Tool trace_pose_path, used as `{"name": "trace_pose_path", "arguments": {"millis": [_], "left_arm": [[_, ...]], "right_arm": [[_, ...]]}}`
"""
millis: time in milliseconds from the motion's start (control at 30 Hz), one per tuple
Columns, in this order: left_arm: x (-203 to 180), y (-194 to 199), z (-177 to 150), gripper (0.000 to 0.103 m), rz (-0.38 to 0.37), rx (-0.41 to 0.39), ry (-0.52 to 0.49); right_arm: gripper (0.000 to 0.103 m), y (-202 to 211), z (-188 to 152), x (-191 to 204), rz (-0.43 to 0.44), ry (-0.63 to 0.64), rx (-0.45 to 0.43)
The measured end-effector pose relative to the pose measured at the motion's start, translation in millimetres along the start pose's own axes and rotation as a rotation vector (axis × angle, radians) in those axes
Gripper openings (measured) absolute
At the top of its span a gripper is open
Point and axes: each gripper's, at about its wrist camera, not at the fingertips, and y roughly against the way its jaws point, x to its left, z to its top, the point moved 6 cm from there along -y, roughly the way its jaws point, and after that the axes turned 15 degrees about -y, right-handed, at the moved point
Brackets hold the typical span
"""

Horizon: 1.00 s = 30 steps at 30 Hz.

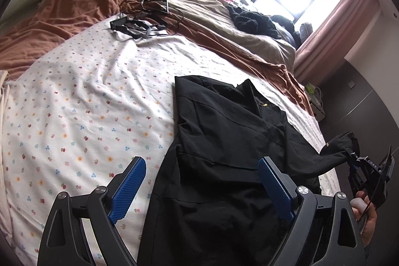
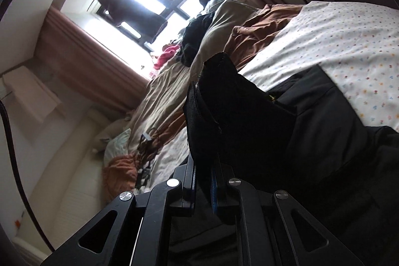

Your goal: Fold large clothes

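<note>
1. Currently, I hold the jacket's sleeve clamped in the right gripper, off the bed edge.
2. Left gripper hovers over the jacket, jaws apart, empty.
3. Next, I judge: fold sleeve across.

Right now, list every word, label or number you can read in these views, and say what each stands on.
"DAS", or close to it: white letters on the body of the right gripper; the letters beside them are too tilted to read.
Gold mark on the chest of the black garment: too small to read.
Gold print on its sleeve: too small to read.
Nothing else is legible.
</note>
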Motion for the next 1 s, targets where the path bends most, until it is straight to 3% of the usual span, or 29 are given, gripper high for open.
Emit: {"name": "trace_pose_path", "arguments": {"millis": [333,433,467,533,567,600,733,1000], "left_arm": [[41,15,-5,0.092,0.021,-0.012,0.065],[52,16,-5,0.092,0.022,-0.01,0.086],[56,17,-5,0.092,0.023,-0.012,0.099],[63,19,-5,0.092,0.022,-0.017,0.123],[66,20,-5,0.092,0.024,-0.02,0.135],[69,21,-5,0.092,0.03,-0.021,0.145],[74,21,-4,0.092,0.053,-0.017,0.167],[42,28,5,0.092,0.073,-0.016,0.079]], "right_arm": [[0.01,-66,-93,61,0.04,0.107,0.151],[0.01,-92,-126,69,0.004,0.16,0.209],[0.014,-99,-136,70,-0.006,0.184,0.234],[0.044,-114,-157,71,-0.036,0.22,0.31],[0.074,-122,-169,71,-0.029,0.221,0.371],[0.081,-125,-175,70,-0.015,0.218,0.397],[0.081,-122,-177,64,-0.057,0.243,0.39],[0.081,-87,-126,42,-0.178,0.184,0.26]]}}
